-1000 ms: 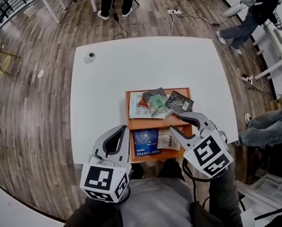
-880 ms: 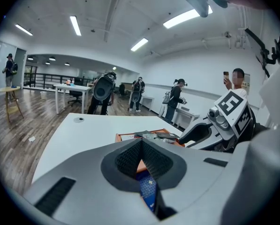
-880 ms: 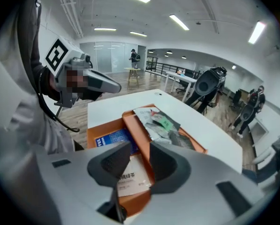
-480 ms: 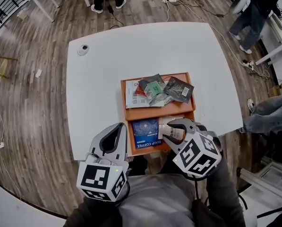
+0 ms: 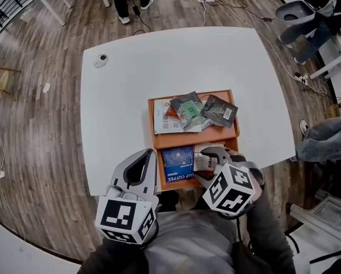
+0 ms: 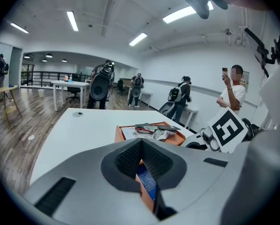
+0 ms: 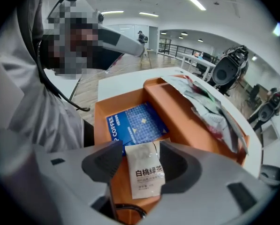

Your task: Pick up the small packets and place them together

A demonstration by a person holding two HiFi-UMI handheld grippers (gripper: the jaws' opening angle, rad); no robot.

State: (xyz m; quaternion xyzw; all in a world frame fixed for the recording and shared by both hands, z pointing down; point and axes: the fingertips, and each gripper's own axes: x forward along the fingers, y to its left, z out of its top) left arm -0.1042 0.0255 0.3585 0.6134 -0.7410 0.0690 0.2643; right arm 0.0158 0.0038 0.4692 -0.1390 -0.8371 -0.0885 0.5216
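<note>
One white table carries an orange tray divided into two compartments. Far compartment: a loose pile of small packets. Near compartment: a blue coffee packet and, just beside it, a white tea packet, both lying flat. Change observed: the right gripper, which a second ago hung above the tray, has come down into the near compartment, and its jaws have just been opening. They now stand spread on either side of the white tea packet, which lies between them; the pads do not press on it. The left gripper waits just beside the tray's near left edge, fingertips pressed together on nothing. Judgement: the white tea packet is the next item to be taken, and the pile in the far compartment is its likely destination. The grip itself is not yet made.
</note>
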